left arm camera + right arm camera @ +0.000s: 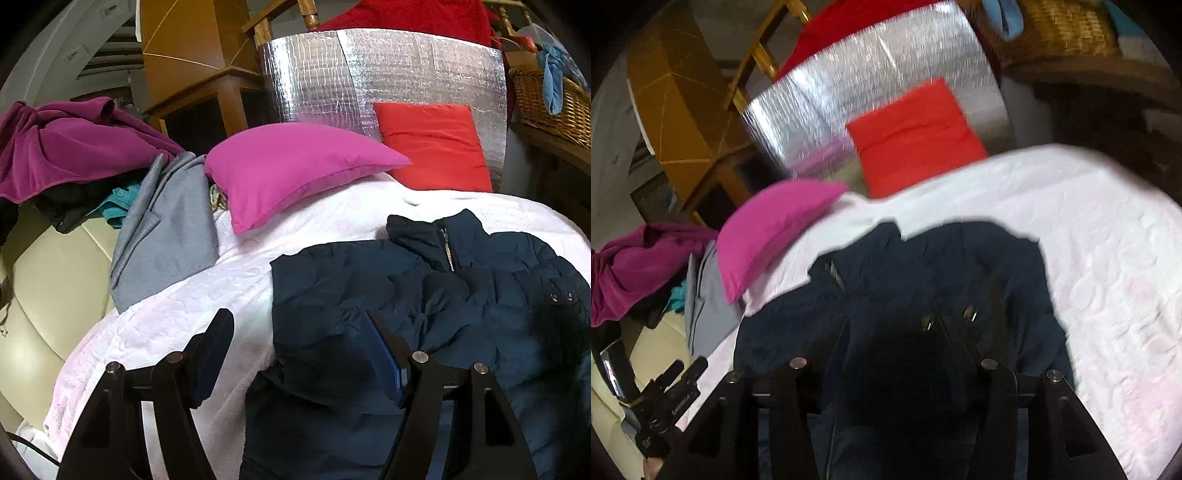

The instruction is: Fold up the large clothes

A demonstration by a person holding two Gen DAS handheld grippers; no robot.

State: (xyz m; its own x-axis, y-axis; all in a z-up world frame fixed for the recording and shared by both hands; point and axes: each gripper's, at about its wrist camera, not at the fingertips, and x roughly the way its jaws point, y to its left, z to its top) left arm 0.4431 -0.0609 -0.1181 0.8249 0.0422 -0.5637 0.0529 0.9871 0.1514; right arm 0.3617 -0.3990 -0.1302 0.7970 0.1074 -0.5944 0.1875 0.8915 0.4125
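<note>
The navy puffer jacket point(424, 295) lay crumpled on the white bedspread point(207, 306). The left gripper point(299, 350) stood wide open, nothing held. The right gripper point(897, 325) was parted above the jacket; any hold was indiscernible. Flatten before folding.

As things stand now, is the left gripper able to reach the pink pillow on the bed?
Probably yes. The left gripper is open over the navy jacket edge, holding nothing. Between it and the pink pillow lies only bare white bedcover; the grey garment lies off to the side.
</note>
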